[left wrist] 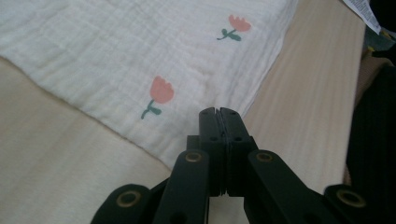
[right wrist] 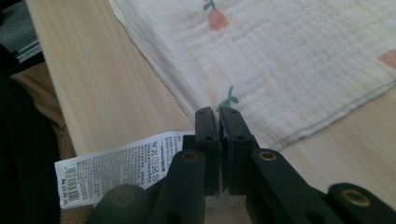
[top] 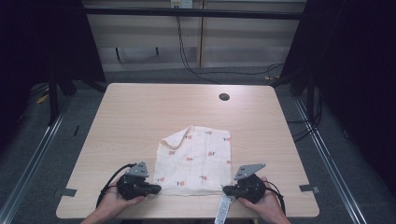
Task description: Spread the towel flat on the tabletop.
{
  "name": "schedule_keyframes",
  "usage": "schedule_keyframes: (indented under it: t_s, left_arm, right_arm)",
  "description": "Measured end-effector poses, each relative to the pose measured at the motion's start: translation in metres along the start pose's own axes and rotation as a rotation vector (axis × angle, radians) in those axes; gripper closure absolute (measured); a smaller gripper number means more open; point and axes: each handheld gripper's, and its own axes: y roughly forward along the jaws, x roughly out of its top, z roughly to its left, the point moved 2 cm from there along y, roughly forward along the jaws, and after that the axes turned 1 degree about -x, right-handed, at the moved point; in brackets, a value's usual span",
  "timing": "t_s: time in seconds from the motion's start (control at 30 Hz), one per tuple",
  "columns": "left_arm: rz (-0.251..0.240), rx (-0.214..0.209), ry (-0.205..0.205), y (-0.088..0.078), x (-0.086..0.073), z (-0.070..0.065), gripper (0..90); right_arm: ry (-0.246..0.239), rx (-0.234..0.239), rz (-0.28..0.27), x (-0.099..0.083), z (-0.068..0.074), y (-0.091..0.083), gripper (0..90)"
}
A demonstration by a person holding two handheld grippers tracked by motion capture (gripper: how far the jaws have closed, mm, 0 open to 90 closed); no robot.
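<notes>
Folded white cloth [top: 196, 161] with small red flower print lies on the near half of the wooden table [top: 140, 116], one far corner turned over. Left gripper [top: 156, 189] sits at the cloth's near left corner, jaws closed tight, pinching the cloth edge. Right gripper [top: 226, 190] at the near right corner, jaws likewise closed on the hem just beside the white care label [top: 224, 208], which hangs past the table's near edge.

A light wooden table with rounded corners [top: 140, 116] has a small round dark cable hole [top: 224, 97] near its far edge, stands on grey carpet floor [top: 56, 154] and faces a beige panelled wall [top: 243, 42] down which black cables [top: 184, 51] hang
</notes>
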Motion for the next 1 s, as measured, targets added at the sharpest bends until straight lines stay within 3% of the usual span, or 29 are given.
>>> schedule_keyframes:
  t_s: [0.07,0.1,0.33,0.43,0.47,0.5,0.6,0.7,0.8,0.93,1.0]
  left_arm:
    - [0.007,0.015,-0.005,-0.001,-0.001,-0.006,89.1]
    - [0.005,-0.013,-0.005,-0.001,-0.002,-0.008,89.2]
    - [0.024,-0.049,0.013,-0.002,-0.006,-0.024,89.2]
    - [0.024,-0.049,0.013,-0.005,-0.009,-0.028,89.1]
    - [0.004,-0.072,0.003,-0.004,-0.01,-0.028,89.1]
    - [0.02,-0.065,0.012,-0.006,-0.01,-0.026,88.9]
    - [-0.022,-0.053,-0.011,-0.009,-0.005,-0.021,80.9]
    - [-0.085,-0.041,-0.026,-0.014,0.007,-0.015,71.4]
    - [-0.125,0.029,-0.022,-0.017,0.025,0.002,68.6]
    - [-0.157,0.1,-0.027,-0.01,0.054,0.035,66.1]
    - [-0.177,0.09,-0.046,-0.004,0.064,0.049,63.7]
  right_arm:
    - [-0.006,0.007,0.007,-0.003,0.004,-0.002,87.0]
    - [-0.01,0.017,0.005,-0.005,0.006,-0.003,87.0]
    - [-0.015,0.036,0.011,-0.013,0.015,-0.01,87.1]
    - [-0.01,0.046,0.018,-0.017,0.021,-0.012,87.0]
    - [-0.017,0.043,0.016,-0.018,0.022,-0.013,86.7]
    - [-0.02,0.037,0.013,-0.018,0.023,-0.014,85.5]
    - [-0.005,0.051,0.004,-0.018,0.022,-0.012,76.0]
    - [0.011,0.057,-0.022,-0.014,0.02,-0.014,68.9]
    - [0.015,0.047,-0.048,-0.009,0.016,-0.013,68.5]
    - [0.018,0.019,-0.06,-0.001,0.009,-0.007,67.5]
    - [0.026,0.011,-0.06,0.001,0.007,-0.006,67.3]
